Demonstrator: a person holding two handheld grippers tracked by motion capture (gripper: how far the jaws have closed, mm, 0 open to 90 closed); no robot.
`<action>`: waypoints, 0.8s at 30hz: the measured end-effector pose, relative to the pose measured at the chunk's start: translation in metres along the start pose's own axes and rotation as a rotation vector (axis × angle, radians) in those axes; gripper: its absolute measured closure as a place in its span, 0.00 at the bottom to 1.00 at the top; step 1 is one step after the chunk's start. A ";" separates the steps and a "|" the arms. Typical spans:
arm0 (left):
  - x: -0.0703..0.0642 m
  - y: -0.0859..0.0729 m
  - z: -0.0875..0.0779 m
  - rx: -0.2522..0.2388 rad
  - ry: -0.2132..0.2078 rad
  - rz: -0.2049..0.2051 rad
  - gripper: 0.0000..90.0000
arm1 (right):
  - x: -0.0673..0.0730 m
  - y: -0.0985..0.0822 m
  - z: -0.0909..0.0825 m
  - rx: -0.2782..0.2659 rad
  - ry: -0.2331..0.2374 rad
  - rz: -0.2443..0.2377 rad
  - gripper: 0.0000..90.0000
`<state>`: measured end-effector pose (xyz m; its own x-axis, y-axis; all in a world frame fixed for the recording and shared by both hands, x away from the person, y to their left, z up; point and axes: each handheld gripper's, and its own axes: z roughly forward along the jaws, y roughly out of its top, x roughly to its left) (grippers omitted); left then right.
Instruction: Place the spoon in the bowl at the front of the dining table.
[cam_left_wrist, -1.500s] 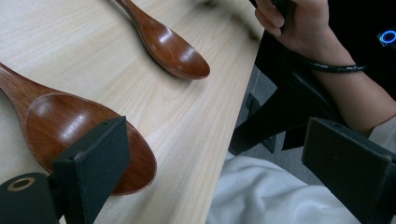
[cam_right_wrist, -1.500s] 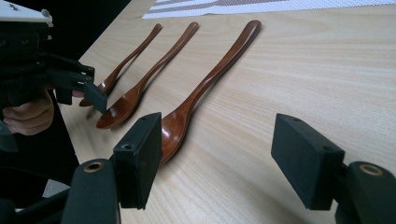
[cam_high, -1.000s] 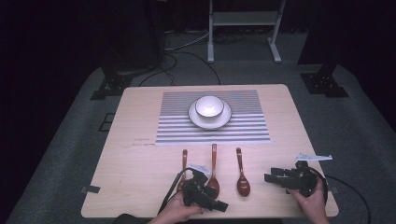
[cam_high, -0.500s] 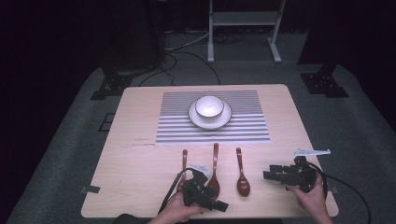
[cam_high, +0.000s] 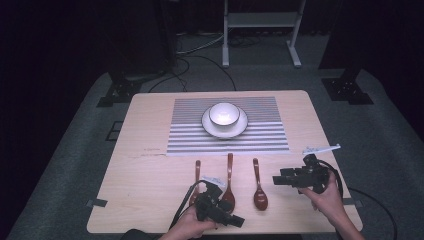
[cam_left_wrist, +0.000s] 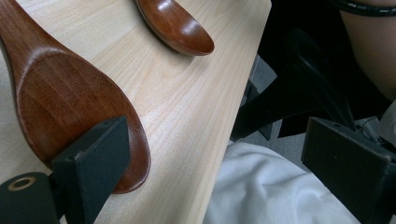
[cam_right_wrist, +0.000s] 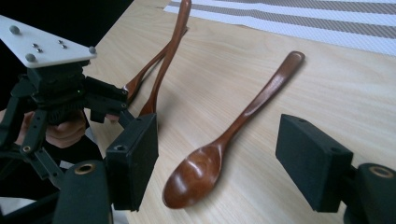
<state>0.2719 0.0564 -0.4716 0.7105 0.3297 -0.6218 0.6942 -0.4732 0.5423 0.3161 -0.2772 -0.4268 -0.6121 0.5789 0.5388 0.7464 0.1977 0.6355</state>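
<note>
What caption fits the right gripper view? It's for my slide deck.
Open right claw hovers over a brown wooden spoon lying on the light table, jaws apart on either side.

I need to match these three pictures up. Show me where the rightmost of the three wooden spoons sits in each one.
High view: rightmost spoon, lower centre, left of the right gripper.
Left gripper view: its bowl at the top edge.
Right gripper view: centre, between open jaws.
Shared landmark: the middle spoon beside it.

The high view looks down on the whole table (cam_high: 150, 150); both gripper views sit close, sharing the rightmost spoon (cam_right_wrist: 224, 140).
</note>
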 end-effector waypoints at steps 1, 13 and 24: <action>0.000 0.000 0.000 0.000 0.000 0.000 0.08 | 0.001 0.003 0.002 0.005 0.004 -0.002 0.31; 0.000 0.000 0.000 -0.003 0.000 0.001 0.08 | 0.019 0.040 0.022 0.087 -0.011 -0.073 0.31; 0.000 0.000 0.000 -0.001 0.002 0.005 0.08 | 0.032 0.061 0.049 0.142 -0.009 -0.122 0.31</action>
<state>0.2715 0.0562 -0.4717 0.7142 0.3291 -0.6178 0.6907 -0.4742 0.5459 0.3549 -0.2077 -0.3980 -0.6987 0.5505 0.4570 0.6963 0.3762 0.6113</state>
